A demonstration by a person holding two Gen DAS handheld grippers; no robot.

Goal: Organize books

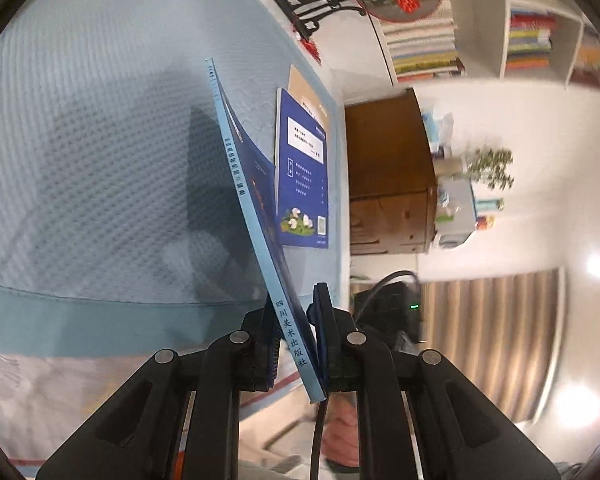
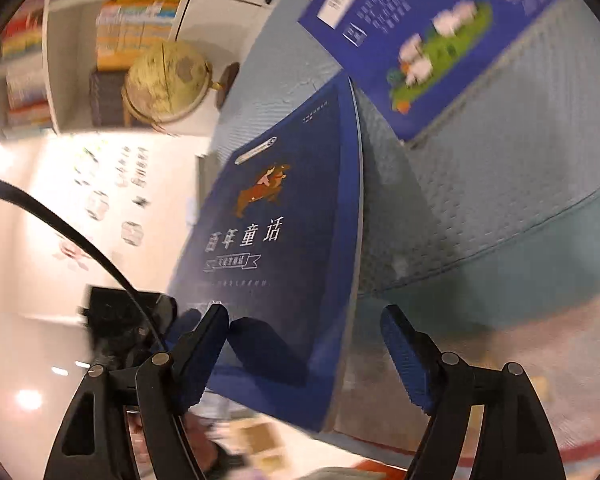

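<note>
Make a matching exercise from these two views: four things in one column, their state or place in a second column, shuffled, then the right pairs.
Things
1. left tongs
2. right tongs
3. dark blue book with the dog picture
4. blue book with the white sheep picture

States or places
A. lying flat on the light blue cloth
B. open, nothing between the fingers
C. shut on a book's spine end
D. held up on edge above the cloth

Pairs: 1-C, 2-B, 3-D, 4-A
</note>
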